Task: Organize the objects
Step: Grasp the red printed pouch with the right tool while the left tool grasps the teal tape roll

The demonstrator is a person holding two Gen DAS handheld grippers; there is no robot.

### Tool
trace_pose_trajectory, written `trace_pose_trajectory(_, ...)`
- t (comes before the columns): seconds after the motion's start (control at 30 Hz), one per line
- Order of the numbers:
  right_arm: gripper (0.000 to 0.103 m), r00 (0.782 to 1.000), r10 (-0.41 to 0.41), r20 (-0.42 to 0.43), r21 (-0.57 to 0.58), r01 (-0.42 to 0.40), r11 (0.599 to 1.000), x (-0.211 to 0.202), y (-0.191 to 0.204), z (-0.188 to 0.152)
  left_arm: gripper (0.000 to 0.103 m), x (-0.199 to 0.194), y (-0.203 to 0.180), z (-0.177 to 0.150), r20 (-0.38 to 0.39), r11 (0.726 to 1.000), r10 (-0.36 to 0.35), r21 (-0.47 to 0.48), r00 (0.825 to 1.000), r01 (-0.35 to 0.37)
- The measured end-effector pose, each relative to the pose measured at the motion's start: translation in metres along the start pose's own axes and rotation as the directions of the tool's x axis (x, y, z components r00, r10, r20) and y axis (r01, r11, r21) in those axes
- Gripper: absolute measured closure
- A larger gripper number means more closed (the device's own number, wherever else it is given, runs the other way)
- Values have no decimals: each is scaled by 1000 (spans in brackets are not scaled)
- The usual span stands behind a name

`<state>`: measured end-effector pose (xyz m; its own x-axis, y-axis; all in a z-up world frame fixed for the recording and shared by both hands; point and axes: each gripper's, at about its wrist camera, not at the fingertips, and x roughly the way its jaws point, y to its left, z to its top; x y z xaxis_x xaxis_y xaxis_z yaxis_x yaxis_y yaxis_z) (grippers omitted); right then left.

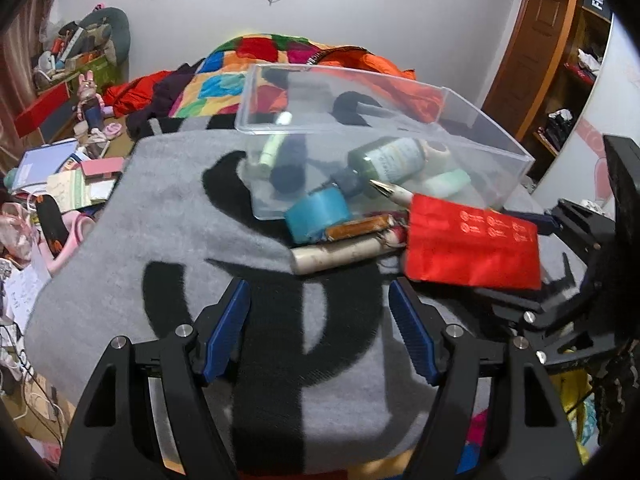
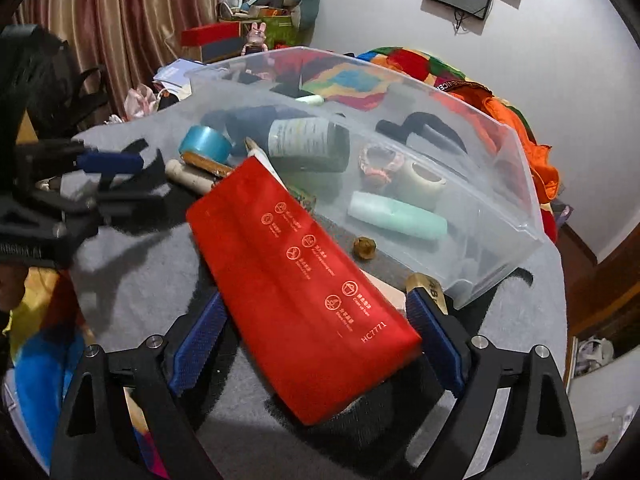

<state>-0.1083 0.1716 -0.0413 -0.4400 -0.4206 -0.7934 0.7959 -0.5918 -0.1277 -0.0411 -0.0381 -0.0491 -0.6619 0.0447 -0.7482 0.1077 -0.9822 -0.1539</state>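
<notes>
right tool [image 2: 316,336] spread around red pouch [image 2: 296,280], left tool [image 1: 320,332] spread over grey blanket [image 1: 160,220]

One clear bin [image 2: 500,216]. One red pouch [image 2: 304,284]. Two tape rolls: one blue [image 2: 206,142], one pale [image 2: 424,178]. One green bottle [image 2: 308,144]. One mint tube [image 2: 396,220]. One pen [image 1: 394,194]. Two grippers: left [image 1: 320,334], right [image 2: 316,344].

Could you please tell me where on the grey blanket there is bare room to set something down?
Bare: the grey blanket left of the clear plastic bin, before the left gripper. Crowded: the bin's near wall, around the blue tape roll and red pouch.
</notes>
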Motion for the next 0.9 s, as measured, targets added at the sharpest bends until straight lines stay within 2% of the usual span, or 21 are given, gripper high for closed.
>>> trace_pose_trajectory(0.07,34,1000,15,13,14,-15,1000,-4,-3,-4,31,2,3,4,2,1000,5,2,1000,-5)
trace_pose_trajectory(0.13,44,999,35,16,27,-35,999,-9,-6,-8,31,4,6,8,-1,1000,2,-1,1000,-2)
trace_pose_trajectory(0.4,47,998,9,58,72,-13,997,-33,-10,-27,31,7,10,30,32,998,-28,-60,999,30)
trace_pose_trajectory(0.53,48,996,4,84,125,-14,992,-42,-17,-31,32,16,5,38,34,997,2,-79,999,1)
trace_pose_trajectory(0.6,48,995,10,96,141,-24,990,-45,-18,-33,41,21,4,40,27,996,6,-92,1000,-3)
trace_pose_trajectory(0.73,49,993,-1,119,151,-17,988,-48,-17,-34,49,30,0,40,14,995,10,-102,1000,-8)
trace_pose_trajectory(0.83,49,991,2,134,154,-23,988,-53,-16,-37,62,38,3,39,-1,991,-7,-132,1000,7)
trace_pose_trajectory(0.9,50,990,2,138,153,-23,988,-55,-16,-38,63,39,4,38,1,989,-17,-146,1000,17)
